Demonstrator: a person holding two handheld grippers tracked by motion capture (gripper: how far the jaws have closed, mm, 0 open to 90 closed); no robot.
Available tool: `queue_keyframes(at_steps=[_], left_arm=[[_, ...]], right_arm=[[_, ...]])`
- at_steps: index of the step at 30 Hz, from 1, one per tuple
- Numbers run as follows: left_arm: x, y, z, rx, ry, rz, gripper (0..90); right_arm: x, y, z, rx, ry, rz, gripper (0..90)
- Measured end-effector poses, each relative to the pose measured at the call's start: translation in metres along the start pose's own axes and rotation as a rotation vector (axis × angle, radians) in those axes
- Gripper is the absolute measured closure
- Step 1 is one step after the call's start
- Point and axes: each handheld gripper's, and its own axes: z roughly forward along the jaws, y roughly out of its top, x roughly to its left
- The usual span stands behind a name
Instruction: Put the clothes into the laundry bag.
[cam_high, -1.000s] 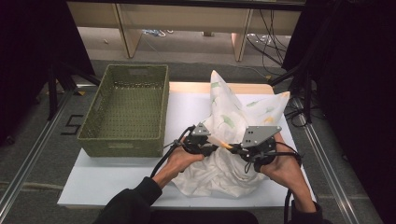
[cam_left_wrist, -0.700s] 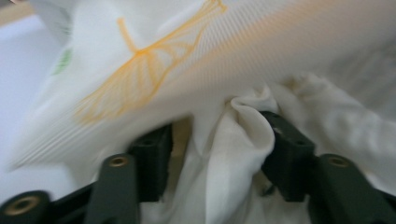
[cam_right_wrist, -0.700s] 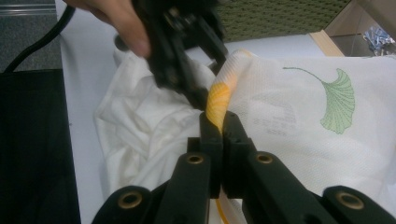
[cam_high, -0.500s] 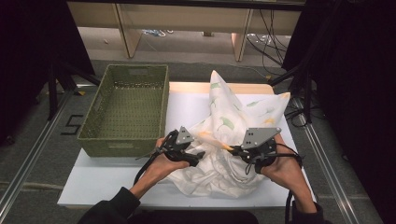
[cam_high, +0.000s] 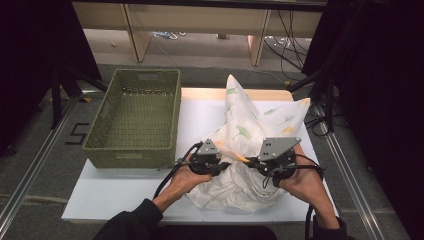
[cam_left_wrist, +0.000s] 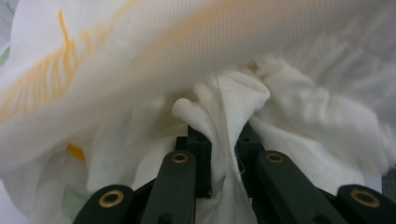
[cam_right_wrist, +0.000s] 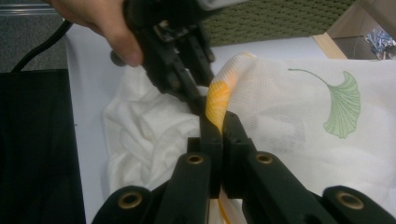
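green woven basket (cam_high: 134, 120) sits empty at the left of the white board (cam_high: 100, 192), prob as the drop spot, w/ the leaf-print pillowcase (cam_high: 252, 125) heaped just right of it and peaking toward the far edge. left gripper (cam_high: 212, 165) has its jaws pinched on a bunched fold of the inner white fabric (cam_left_wrist: 224, 112), likely to hold it back. right gripper (cam_high: 260, 164), close beside it, is clamped on the case's printed edge (cam_right_wrist: 219, 95), probably so the 2 layers can be pulled apart.
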Motion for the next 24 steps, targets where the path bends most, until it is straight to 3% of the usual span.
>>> queue_keyframes(at_steps=[2,5,6,8,10,14,15,17,20,23,24], left_arm=[[0.002,0.006,0.004,-0.022,0.009,-0.047,81.5],[0.010,0.007,0.009,-0.031,0.037,-0.057,80.9],[0.014,0.004,0.010,-0.028,0.050,-0.091,80.0],[0.023,-0.002,0.011,-0.014,0.058,-0.144,76.5],[0.026,-0.007,0.009,-0.009,0.066,-0.159,69.0],[0.014,-0.009,-0.011,0.033,0.112,-0.096,45.4],[0.007,-0.009,-0.021,0.044,0.152,-0.066,40.9],[-0.003,-0.010,-0.034,0.005,0.167,-0.061,34.3],[-0.018,-0.012,-0.051,-0.015,0.131,-0.058,32.5],[-0.034,-0.015,-0.047,0.018,0.038,-0.026,30.7],[-0.038,-0.016,-0.043,0.011,0.039,-0.025,30.3]], right_arm=[[0.001,0.001,-0.001,-0.002,0.005,-0.008,90.0],[0.001,0.000,-0.001,0.001,0.011,-0.005,90.0],[0.001,-0.002,0.000,0.009,0.014,0.001,90.0],[0.001,-0.005,0.004,0.026,0.019,0.003,90.0],[0.004,-0.008,0.008,0.041,0.024,0.003,90.0],[0.003,-0.007,0.009,0.055,0.010,-0.004,90.0],[0.003,-0.007,0.008,0.050,0.007,-0.007,90.0],[0.002,-0.007,0.005,0.040,-0.001,0.007,89.9],[-0.003,-0.009,0.002,0.023,-0.028,0.020,89.9],[-0.006,-0.010,0.002,0.019,-0.027,0.022,89.9],[-0.006,-0.010,0.002,0.017,-0.034,0.027,89.8]])
